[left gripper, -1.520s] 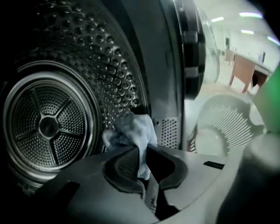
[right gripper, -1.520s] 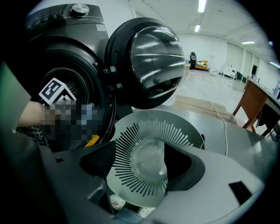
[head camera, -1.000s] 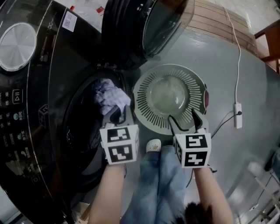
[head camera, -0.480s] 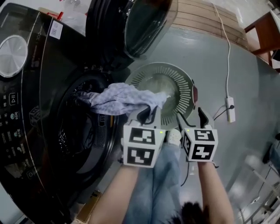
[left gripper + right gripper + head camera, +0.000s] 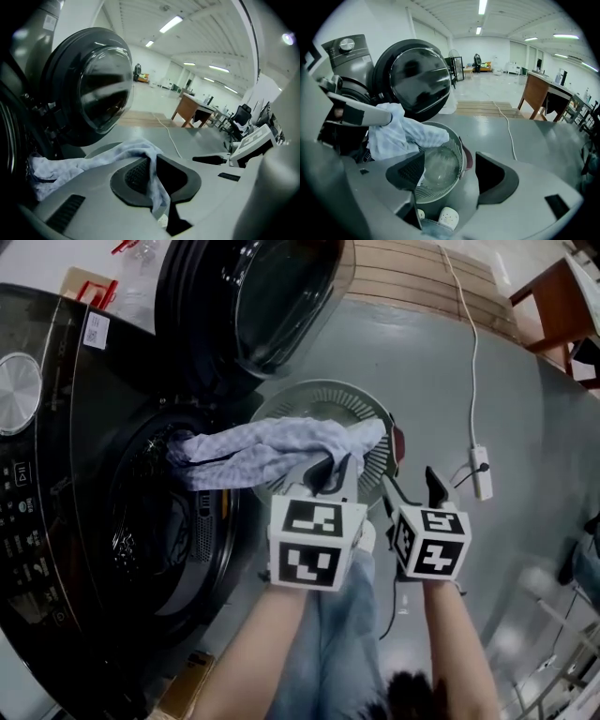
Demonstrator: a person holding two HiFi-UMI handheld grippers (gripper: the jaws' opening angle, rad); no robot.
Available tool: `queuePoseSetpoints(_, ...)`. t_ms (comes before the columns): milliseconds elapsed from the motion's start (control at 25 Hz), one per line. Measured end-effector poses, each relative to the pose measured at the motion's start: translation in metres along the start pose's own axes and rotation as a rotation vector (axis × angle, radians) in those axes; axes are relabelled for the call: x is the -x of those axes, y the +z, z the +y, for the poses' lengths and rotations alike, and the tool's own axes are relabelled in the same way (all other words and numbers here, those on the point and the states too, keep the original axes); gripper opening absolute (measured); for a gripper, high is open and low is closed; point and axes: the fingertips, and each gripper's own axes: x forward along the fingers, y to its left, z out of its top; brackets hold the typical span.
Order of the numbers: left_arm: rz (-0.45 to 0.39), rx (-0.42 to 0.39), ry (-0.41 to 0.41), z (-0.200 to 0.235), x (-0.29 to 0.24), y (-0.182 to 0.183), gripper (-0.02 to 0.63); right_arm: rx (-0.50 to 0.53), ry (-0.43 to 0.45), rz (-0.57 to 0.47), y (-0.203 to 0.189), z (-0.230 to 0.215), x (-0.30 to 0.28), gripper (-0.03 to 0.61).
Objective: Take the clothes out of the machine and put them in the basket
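1 cloth further out, abv basket

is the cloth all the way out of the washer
Partly: the cloth stretches from the washer mouth to over the basket.

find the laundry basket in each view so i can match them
Head view: basket centre, beneath the held cloth.
Left gripper view: only a rim sliver left of centre, under the cloth.
Right gripper view: basket centre, between the jaws.
Shared landmark: washer's open door, above it everywhere.

Nothing legible; sticker on the machine seems blurred.
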Motion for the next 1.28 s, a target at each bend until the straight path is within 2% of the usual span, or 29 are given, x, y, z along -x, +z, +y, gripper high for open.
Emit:
queuePoseSetpoints(80,0.029,0.044,0.04,0.012,-0.004,-0.01,0.034,0.007,0.008,-0.003,0.003,0.0,-0.001,0.337)
queuePoseSetpoints(120,0.05,0.075,0.061,0.019,-0.006,-0.017,0.109,0.01,0.012,-0.004,0.005,0.001,-0.002,0.337)
queuePoseSetpoints(160,0.072,0.109,0.082,0.027,-0.007,-0.024,0.272,0.013,0.016,-0.004,0.006,0.002,-0.003,0.337)
queuePoseSetpoints(200,0.091,0.137,0.108,0.037,-0.007,-0.032,0.385,0.017,0.02,-0.003,0.006,0.003,-0.004,0.337)
queuePoseSetpoints(240,0.105,0.15,0.143,0.047,-0.006,-0.04,0.403,0.022,0.023,-0.001,0.006,0.005,-0.005,0.336)
queuePoseSetpoints(360,0.136,0.111,0.247,0.078,0.003,-0.06,0.416,0.039,0.035,0.009,0.004,0.011,-0.009,0.336)
queuePoseSetpoints(520,0.183,0.047,0.339,0.12,0.016,-0.082,0.416,0.065,0.055,0.026,0.0,0.024,-0.014,0.334)
queuePoseSetpoints(760,0.245,-0.093,0.506,0.194,0.038,-0.105,0.428,0.117,0.096,0.051,-0.008,0.052,-0.022,0.333)
queuePoseSetpoints(920,0.298,-0.11,0.553,0.237,0.047,-0.121,0.448,0.15,0.123,0.071,-0.014,0.07,-0.026,0.33)
queuePoseSetpoints(1040,0.345,-0.148,0.568,0.26,0.046,-0.13,0.5,0.175,0.142,0.086,-0.02,0.085,-0.03,0.327)
queuePoseSetpoints(1280,0.41,-0.308,0.586,0.296,0.029,-0.142,0.514,0.199,0.188,0.118,-0.03,0.109,-0.038,0.318)
